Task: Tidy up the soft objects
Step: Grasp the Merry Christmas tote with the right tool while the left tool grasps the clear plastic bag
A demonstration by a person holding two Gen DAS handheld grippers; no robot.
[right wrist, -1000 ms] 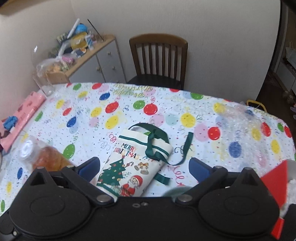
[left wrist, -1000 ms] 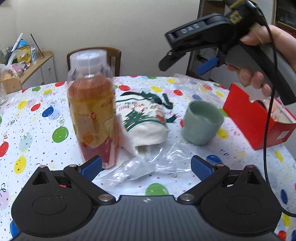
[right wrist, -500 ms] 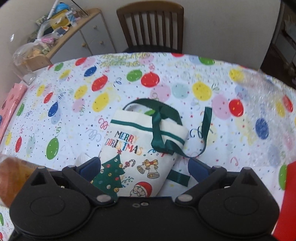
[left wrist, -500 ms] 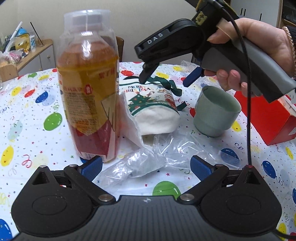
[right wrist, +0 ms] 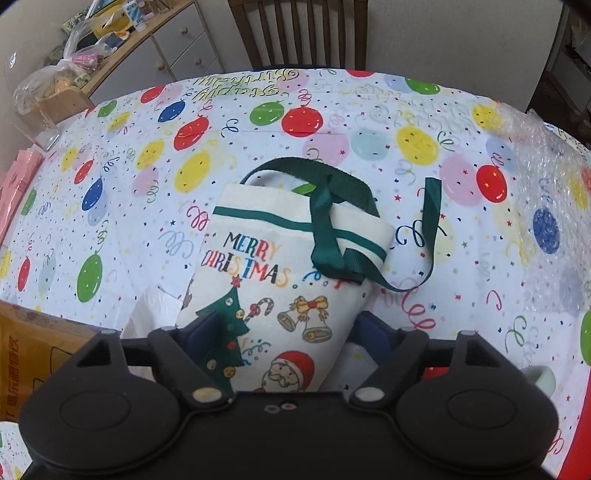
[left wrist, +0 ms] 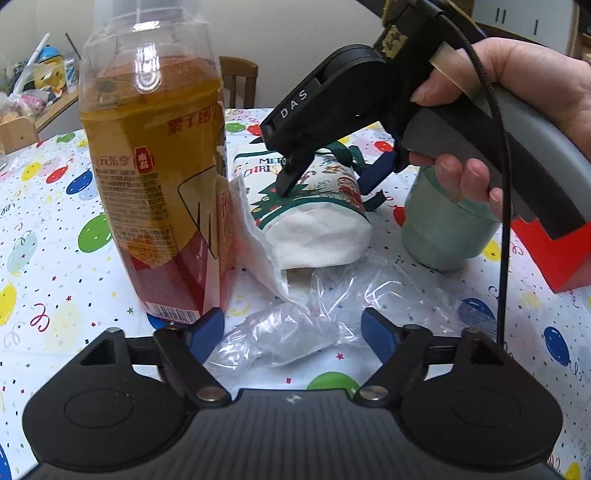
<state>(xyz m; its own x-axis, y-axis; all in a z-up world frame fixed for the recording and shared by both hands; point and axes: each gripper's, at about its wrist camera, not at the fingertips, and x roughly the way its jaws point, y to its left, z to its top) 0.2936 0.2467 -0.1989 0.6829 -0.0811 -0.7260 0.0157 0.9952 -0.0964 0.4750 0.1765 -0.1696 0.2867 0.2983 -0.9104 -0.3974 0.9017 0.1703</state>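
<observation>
A tall bottle [left wrist: 155, 177] of amber drink stands upright on the table [left wrist: 48, 266], whose cloth is printed with balloons. Right of the bottle, well apart, sits a pale green cup [left wrist: 443, 236]; beyond the cup, a red box [left wrist: 554, 254]. Behind the bottle stand a wooden chair [right wrist: 299, 33] and a cluttered sideboard [right wrist: 147, 48].

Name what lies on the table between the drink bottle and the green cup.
In the left wrist view, the Christmas bag lies between the bottle and the cup, with a white napkin against its bottle side.
</observation>
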